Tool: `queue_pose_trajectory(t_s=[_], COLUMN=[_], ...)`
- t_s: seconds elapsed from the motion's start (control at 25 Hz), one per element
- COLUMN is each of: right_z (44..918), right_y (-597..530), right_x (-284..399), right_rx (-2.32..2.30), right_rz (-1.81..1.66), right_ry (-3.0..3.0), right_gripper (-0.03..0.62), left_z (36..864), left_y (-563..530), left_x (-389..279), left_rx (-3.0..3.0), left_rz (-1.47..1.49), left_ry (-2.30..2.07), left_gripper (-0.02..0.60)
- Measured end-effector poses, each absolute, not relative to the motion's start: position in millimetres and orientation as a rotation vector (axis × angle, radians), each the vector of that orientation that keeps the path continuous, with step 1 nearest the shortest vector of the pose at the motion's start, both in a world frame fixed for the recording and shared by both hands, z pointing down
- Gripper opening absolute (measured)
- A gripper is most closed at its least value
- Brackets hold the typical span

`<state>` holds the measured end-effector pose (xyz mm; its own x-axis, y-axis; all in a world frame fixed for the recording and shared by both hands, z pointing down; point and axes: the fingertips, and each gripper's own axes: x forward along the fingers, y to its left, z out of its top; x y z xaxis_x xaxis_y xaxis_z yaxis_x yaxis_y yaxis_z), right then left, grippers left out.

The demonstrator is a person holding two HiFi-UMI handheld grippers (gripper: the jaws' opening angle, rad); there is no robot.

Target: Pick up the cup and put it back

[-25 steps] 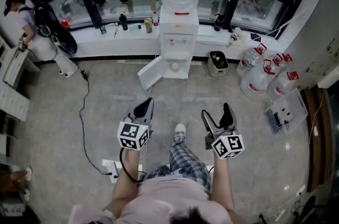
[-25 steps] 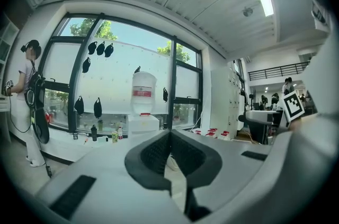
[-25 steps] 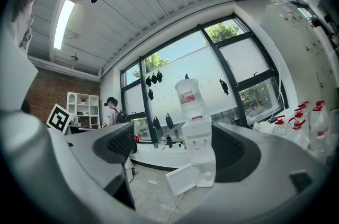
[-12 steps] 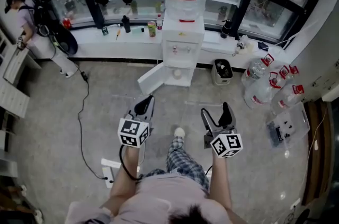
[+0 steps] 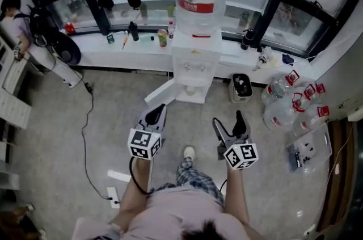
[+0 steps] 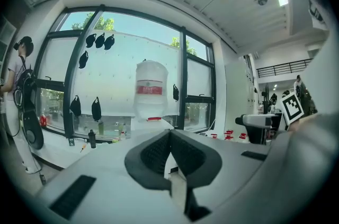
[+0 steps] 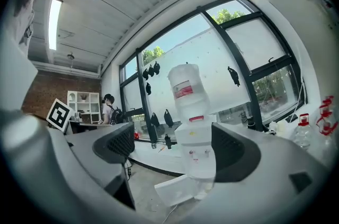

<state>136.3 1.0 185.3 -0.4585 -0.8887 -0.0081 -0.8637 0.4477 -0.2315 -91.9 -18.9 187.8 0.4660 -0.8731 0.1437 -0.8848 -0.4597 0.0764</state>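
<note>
Approach: our left hand-held gripper (image 5: pixel 157 114) is closed on nothing, the right hand-held gripper (image 5: pixel 227 118) wide open, empty. Beyond, the cup (image 5: pixel 190 91) seems to sit in the dispenser's (image 5: pixel 195 57) open cabinet (image 5: pixel 201 85); we must next step closer and reach in.

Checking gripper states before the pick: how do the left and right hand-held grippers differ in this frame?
The left hand-held gripper has its jaws together; the right hand-held gripper has its jaws apart. In its own view, the left's closed jaws hide the lower part of the water dispenser; the right's jaws frame the dispenser between them. Both are empty and point toward the dispenser.
</note>
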Motion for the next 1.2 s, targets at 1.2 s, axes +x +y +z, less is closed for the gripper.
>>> queue_pose_trajectory(t_s=[1.2], right_z=[170.3], right_y=[-223.4], right_x=[124.8], right_rx=[-1.555], right_rz=[-0.268], right_ry=[2.606], right_gripper=[0.449], left_z=[181.9], left_y=[-234.8], left_x=[-90.6], left_rx=[2.566], left_rz=[0.158], left_ry=[-1.555], left_gripper=[0.025])
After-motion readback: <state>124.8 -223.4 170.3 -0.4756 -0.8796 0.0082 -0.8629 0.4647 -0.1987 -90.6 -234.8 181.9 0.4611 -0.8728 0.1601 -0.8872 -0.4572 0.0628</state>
